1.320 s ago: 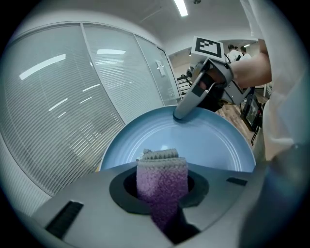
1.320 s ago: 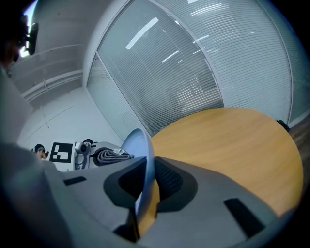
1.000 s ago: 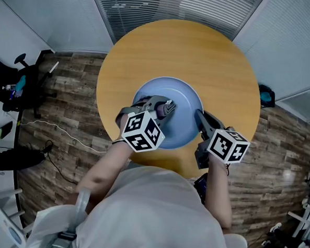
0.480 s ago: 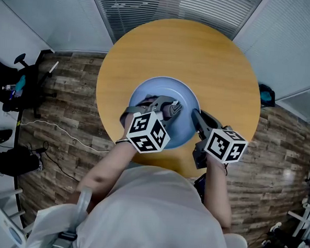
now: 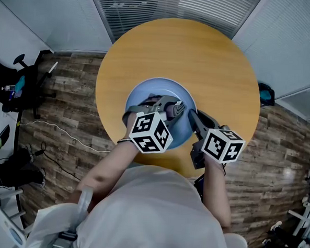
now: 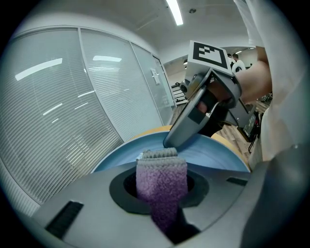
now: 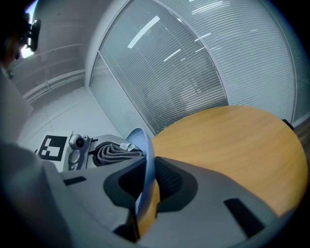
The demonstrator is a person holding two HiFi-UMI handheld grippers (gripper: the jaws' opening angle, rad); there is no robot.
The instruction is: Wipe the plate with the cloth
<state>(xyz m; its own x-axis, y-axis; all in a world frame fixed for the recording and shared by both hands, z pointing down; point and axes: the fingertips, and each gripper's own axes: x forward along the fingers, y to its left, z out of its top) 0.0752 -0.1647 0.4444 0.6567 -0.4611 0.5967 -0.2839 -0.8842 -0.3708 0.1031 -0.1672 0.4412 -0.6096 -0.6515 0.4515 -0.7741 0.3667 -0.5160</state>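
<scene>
1. I judge the wiping to be under way. I am holding the folded purple cloth (image 6: 161, 174) at the inner face of the blue plate (image 5: 146, 91), over the near part of the round table (image 5: 201, 50). The cloth's end seems to be touching the face. No dirt or streaks are showing, so I cannot tell how much is already wiped.
2. The left gripper (image 5: 175, 108) is clenching the cloth, its jaws tight on the fold and the end poking out toward the plate.
3. The right gripper (image 7: 147, 186) is pinching the plate's rim between nearly closed jaws, steadying it.
4. As I read it, what is left is sweeping the cloth across the rest of the face.
</scene>
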